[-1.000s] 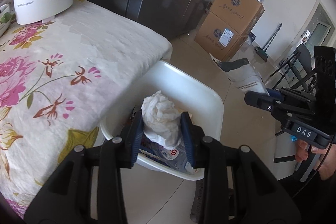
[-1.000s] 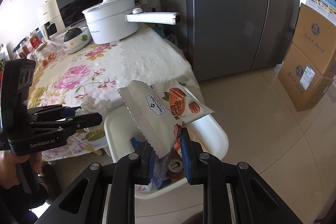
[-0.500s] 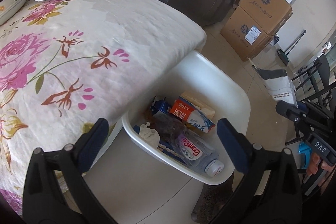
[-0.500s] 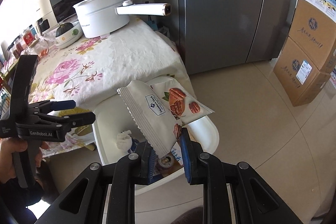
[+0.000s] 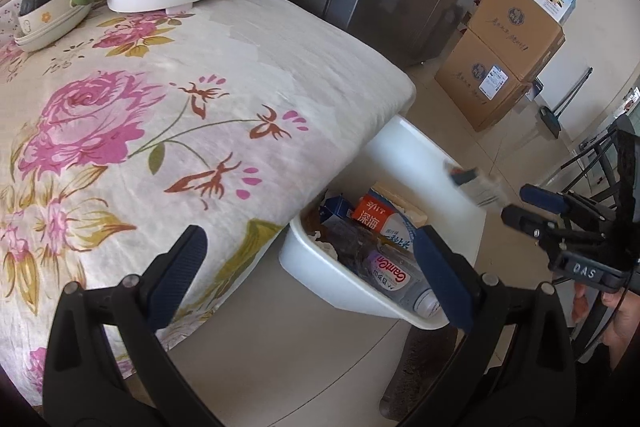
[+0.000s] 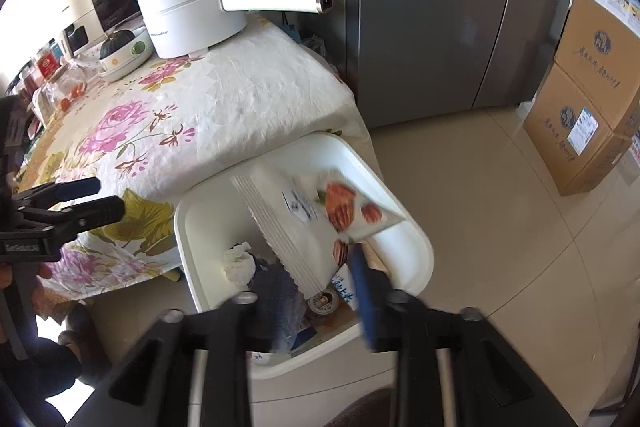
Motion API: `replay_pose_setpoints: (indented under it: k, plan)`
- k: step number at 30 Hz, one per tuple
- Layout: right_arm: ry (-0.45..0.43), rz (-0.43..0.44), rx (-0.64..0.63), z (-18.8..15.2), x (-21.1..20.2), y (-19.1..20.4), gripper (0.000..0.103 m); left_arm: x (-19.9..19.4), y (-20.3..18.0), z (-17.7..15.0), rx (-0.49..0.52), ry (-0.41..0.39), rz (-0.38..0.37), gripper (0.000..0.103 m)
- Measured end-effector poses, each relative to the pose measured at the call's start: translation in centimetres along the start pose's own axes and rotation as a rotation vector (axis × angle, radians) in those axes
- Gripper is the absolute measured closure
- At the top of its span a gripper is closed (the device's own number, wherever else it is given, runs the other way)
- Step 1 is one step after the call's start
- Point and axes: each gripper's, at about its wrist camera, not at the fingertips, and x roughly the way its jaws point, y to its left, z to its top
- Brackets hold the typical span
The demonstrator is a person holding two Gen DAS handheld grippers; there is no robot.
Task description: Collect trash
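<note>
Both grippers have just been opening over the white bin [image 6: 416, 247]: the left gripper [image 5: 308, 259] gapes empty, the right gripper [image 6: 320, 291] has freed the snack packet [image 6: 316, 219], which could catch the rim and spill onto the floor.

The left gripper [image 5: 308, 267] hangs with its jaws spread wide and empty over the edge of the flowered tablecloth [image 5: 168, 115] and the white bin [image 5: 344, 279], which holds a clear bottle [image 5: 396, 279] and an orange-labelled packet [image 5: 376, 217], while the right gripper [image 5: 520, 207] reaches in from the right beside a blurred wrapper [image 5: 476, 183].
</note>
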Motion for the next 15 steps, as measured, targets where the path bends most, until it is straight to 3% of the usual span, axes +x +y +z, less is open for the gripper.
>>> replay_pose_setpoints:
  k: [1,6,15]
  plan:
    - [-0.011,0.009,0.043,0.0,0.0,-0.1,0.006,-0.5,0.4,0.0,-0.006,-0.015,0.006,0.001]
    - [-0.023,0.025,0.115,0.3,-0.5,0.3,0.0,-2.2,2.3,-0.2,-0.045,-0.04,0.031,0.001]
    - [-0.045,-0.001,0.145,0.5,-1.8,1.1,0.0,-4.6,4.4,-1.4,-0.074,-0.044,0.072,0.001]
